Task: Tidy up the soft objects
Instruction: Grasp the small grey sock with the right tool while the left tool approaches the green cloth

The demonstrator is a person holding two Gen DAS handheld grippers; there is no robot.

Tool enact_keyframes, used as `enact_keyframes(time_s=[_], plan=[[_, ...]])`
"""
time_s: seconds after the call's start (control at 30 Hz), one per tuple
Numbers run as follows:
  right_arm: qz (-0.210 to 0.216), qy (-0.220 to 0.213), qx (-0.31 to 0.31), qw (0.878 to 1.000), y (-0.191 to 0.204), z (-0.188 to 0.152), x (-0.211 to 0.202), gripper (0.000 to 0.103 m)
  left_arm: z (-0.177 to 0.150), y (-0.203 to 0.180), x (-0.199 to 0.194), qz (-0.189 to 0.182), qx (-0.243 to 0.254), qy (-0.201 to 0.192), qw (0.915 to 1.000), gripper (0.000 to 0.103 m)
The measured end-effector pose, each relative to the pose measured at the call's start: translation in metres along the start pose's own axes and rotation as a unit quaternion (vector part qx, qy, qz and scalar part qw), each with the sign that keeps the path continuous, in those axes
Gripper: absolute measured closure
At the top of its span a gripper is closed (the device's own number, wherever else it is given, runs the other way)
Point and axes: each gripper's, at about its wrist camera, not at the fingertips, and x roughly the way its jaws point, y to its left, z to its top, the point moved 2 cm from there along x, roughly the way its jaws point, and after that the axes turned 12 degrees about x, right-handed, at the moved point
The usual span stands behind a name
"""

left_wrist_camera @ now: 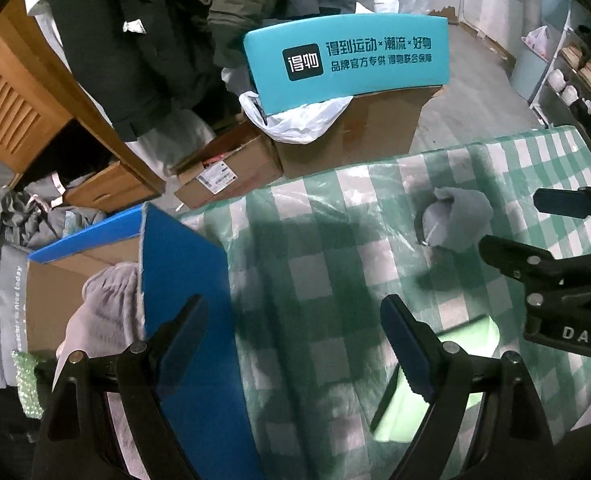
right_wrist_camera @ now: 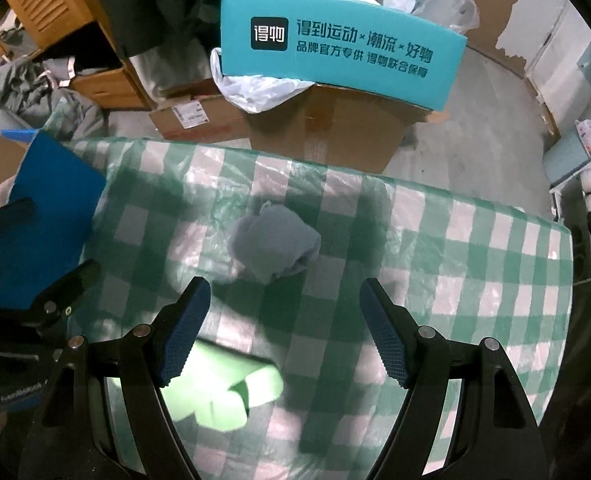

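- I count two soft things on the green-and-white checked plastic tablecloth [right_wrist_camera: 475, 264]: one crumpled grey-blue cloth bundle [right_wrist_camera: 273, 242] near the middle, and one pale green folded foam-like piece [right_wrist_camera: 231, 392] close to my side of the table.
- I count two grippers. My left gripper [left_wrist_camera: 295, 344] has its fingers spread wide and empty, one blue-padded finger over the blue flap, the other over the pale green piece.
- My right gripper [right_wrist_camera: 285, 330] is likewise spread wide with nothing between its pads; the grey-blue bundle lies just beyond its fingertips, not touching them, and the pale green piece sits under its left-hand finger.
- In the left wrist view the right gripper enters from the right edge, just beside the grey-blue bundle.
- One open cardboard box with blue flaps [left_wrist_camera: 183, 264] stands at the table's left edge; one pale grey fleecy cloth [left_wrist_camera: 107, 300] lies in it.
- Beyond the table's far edge I count one teal printed carton [right_wrist_camera: 335, 48] on one large brown cardboard box [right_wrist_camera: 335, 128], one white plastic bag [right_wrist_camera: 255, 88] between them, and one smaller labelled cardboard box [left_wrist_camera: 223, 172] on the floor.
- The cloth is bare to the right of the bundle up to the right edge; the left side is hemmed in by the blue flap.
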Motion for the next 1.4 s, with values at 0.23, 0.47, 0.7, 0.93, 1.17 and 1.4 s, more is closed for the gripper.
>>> enact_keyframes(time_s=[0.23,0.47,0.7,0.93,1.17,1.4], plan=[[0.003,0.019,0.011,1.0,0.004,0.019,0.026,0.026,0.009,0.006,0.016,-0.006,-0.015,0.008,0.9998,0.015],[-0.001,0.026,0.005,1.0,0.015,0.028,0.043,0.026,0.011,0.01,0.029,0.0,-0.015,0.016,0.9998,0.015],[-0.031,0.042,-0.003,0.999,0.018,0.026,0.066,0.026,0.01,0.0,0.035,0.022,0.018,0.014,0.9995,0.013],[-0.027,0.055,0.0,0.998,0.011,0.016,0.073,0.051,0.008,-0.01,0.034,0.007,0.028,0.014,0.9995,0.013],[-0.024,0.055,0.016,0.998,-0.005,0.003,0.058,0.074,0.001,-0.024,0.03,-0.018,0.041,0.018,0.9989,0.013],[-0.03,0.071,0.033,0.996,-0.023,-0.023,0.052,0.075,-0.011,-0.042,0.025,-0.033,0.056,0.023,0.9976,0.013]])
